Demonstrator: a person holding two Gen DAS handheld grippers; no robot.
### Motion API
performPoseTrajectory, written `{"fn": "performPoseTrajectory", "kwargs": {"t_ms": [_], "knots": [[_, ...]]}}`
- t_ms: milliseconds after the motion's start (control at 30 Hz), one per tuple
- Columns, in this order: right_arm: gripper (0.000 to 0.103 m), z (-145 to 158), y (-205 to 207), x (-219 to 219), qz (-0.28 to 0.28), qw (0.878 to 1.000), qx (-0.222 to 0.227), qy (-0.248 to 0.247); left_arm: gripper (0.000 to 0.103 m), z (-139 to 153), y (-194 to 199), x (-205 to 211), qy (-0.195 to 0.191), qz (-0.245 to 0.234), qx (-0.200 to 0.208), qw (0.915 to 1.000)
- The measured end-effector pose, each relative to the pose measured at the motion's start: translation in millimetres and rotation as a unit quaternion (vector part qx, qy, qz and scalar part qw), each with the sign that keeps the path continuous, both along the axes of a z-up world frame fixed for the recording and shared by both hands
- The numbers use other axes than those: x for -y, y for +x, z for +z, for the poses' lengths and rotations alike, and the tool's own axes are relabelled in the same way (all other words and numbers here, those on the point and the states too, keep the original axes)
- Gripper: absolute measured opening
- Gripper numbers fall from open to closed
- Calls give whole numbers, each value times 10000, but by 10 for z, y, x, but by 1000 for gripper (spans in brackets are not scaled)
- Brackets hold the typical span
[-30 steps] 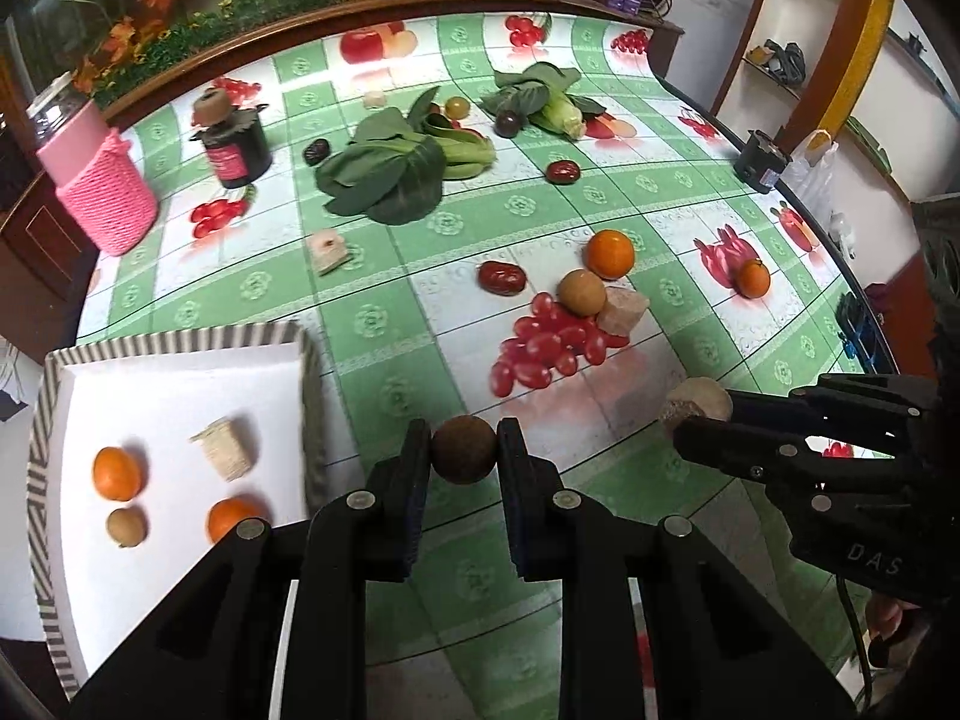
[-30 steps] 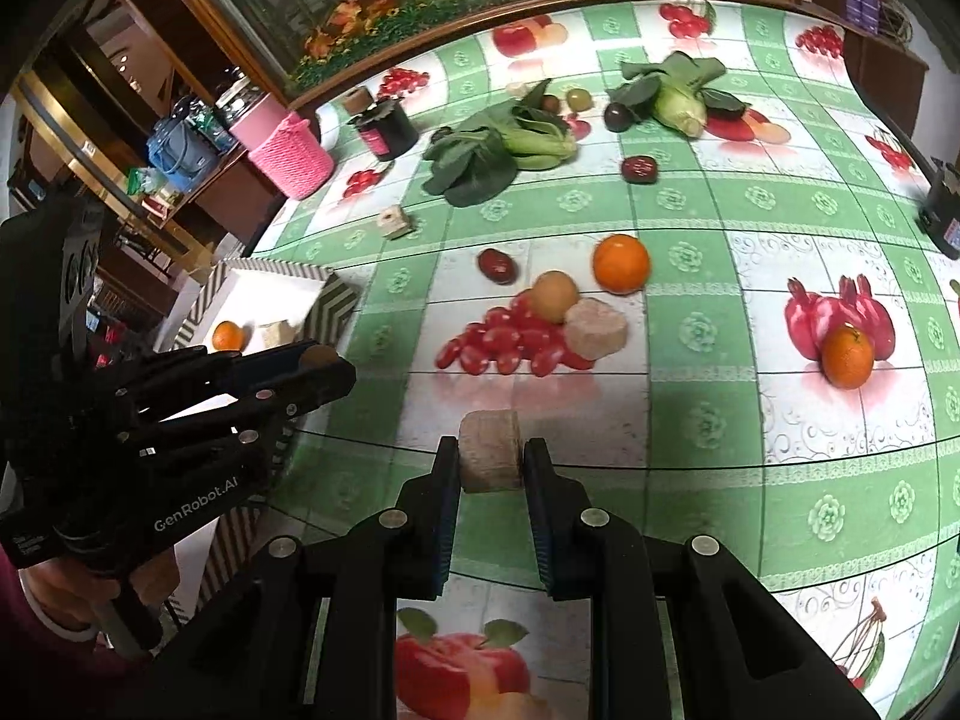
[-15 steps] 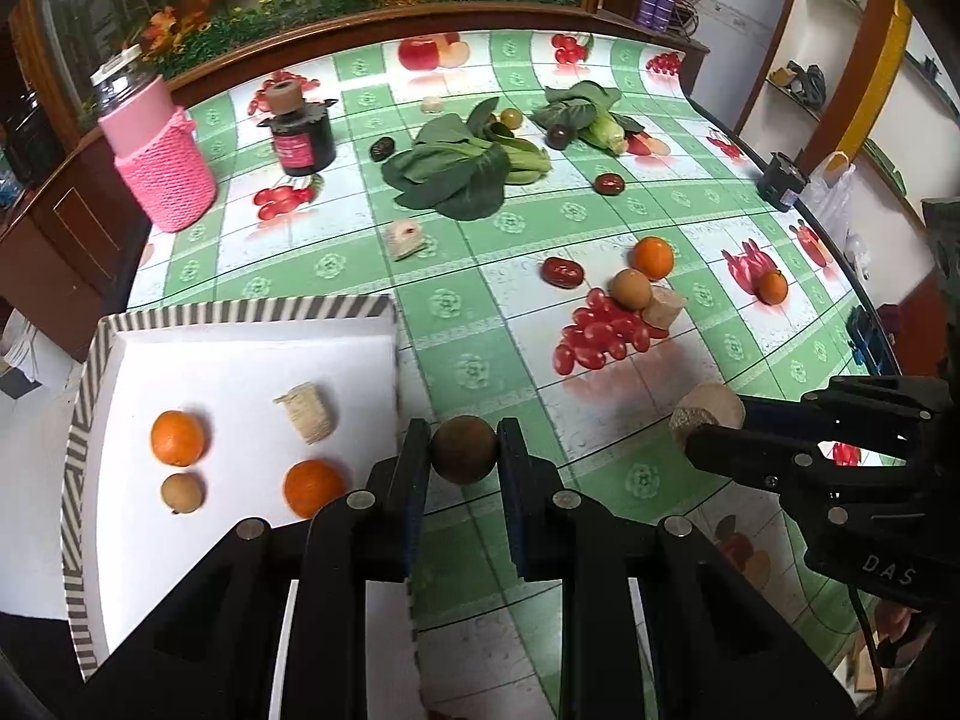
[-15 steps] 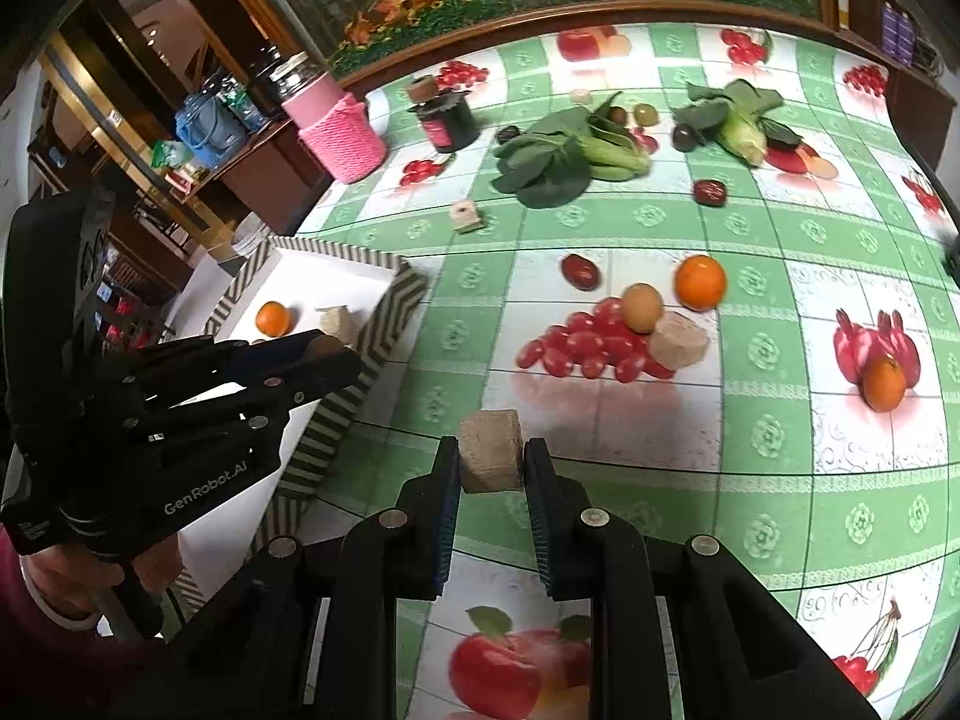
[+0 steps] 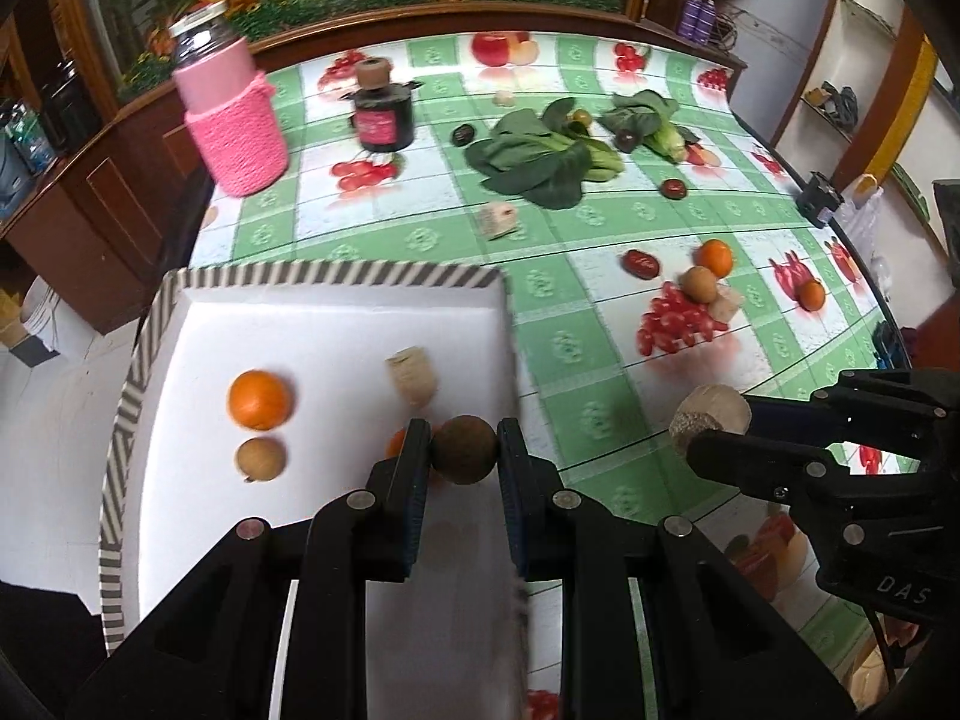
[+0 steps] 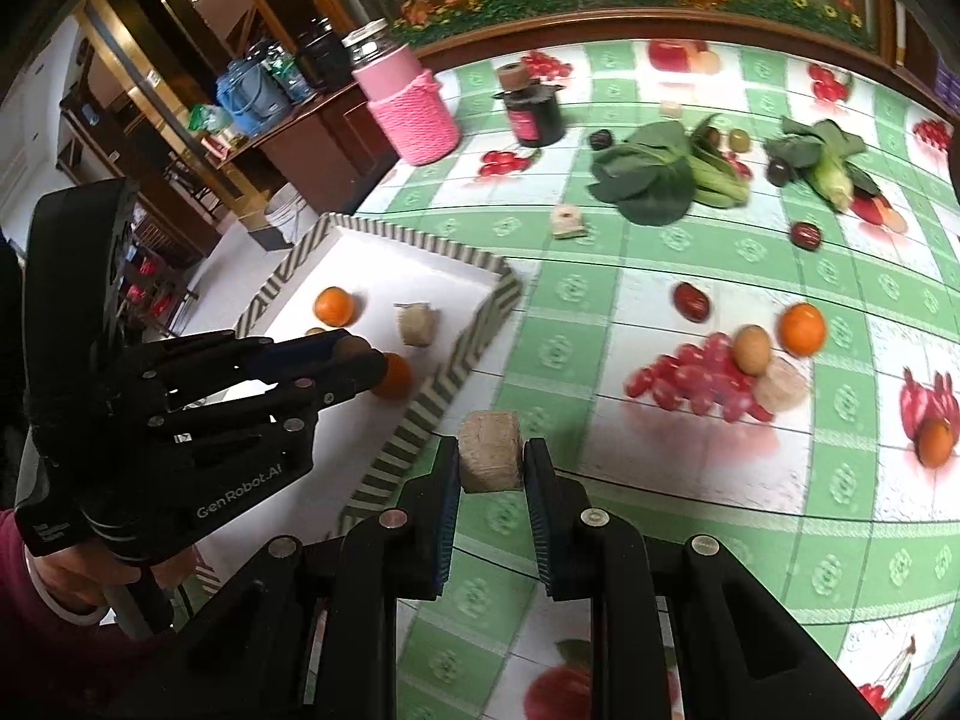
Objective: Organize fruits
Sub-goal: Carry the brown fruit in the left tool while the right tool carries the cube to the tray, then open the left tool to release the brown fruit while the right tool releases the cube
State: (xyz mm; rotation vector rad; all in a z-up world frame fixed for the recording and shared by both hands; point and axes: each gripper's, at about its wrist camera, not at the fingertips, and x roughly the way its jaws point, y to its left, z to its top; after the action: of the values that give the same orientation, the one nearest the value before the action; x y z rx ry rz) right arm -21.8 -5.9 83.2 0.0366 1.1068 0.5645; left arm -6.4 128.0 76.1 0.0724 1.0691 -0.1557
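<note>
My left gripper (image 5: 464, 449) is shut on a round brown fruit (image 5: 464, 450) and hangs over the right part of the white tray (image 5: 336, 324) with a striped rim. In the tray lie an orange (image 5: 260, 399), a small brown fruit (image 5: 260, 459), a pale beige chunk (image 5: 411, 375) and a second orange (image 6: 393, 376), half hidden behind my left fingers. My right gripper (image 6: 491, 461) is shut on a pale beige chunk (image 6: 490, 459) above the tablecloth, just right of the tray's rim (image 6: 432, 402). It also shows at the right in the left wrist view, as the right gripper (image 5: 714, 420).
On the green checked tablecloth (image 6: 660, 480) lie an orange (image 6: 801, 329), a brown fruit (image 6: 751, 348), a beige chunk (image 6: 780, 387), red dates (image 6: 691, 300), another chunk (image 6: 567, 222) and leafy greens (image 6: 654, 180). A pink knitted jar (image 5: 231, 114) and a dark jar (image 5: 384, 108) stand at the back.
Both grippers have travelled left across the table with their loads. The left one now hangs over the tray; the right one has come up beside the tray's rim.
</note>
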Motion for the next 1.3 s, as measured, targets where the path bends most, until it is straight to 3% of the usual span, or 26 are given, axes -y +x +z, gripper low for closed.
{"fn": "performPoseTrajectory", "kwargs": {"t_ms": [667,1300], "knots": [[21,-192,53,-894,799,9965,-231,-6,20,-201,-106,-776,55,579,-275,9979],[22,-569,101,-1307,1089,9919,-497,-419,20,-402,-31,-946,151,798,-385,9960]]}}
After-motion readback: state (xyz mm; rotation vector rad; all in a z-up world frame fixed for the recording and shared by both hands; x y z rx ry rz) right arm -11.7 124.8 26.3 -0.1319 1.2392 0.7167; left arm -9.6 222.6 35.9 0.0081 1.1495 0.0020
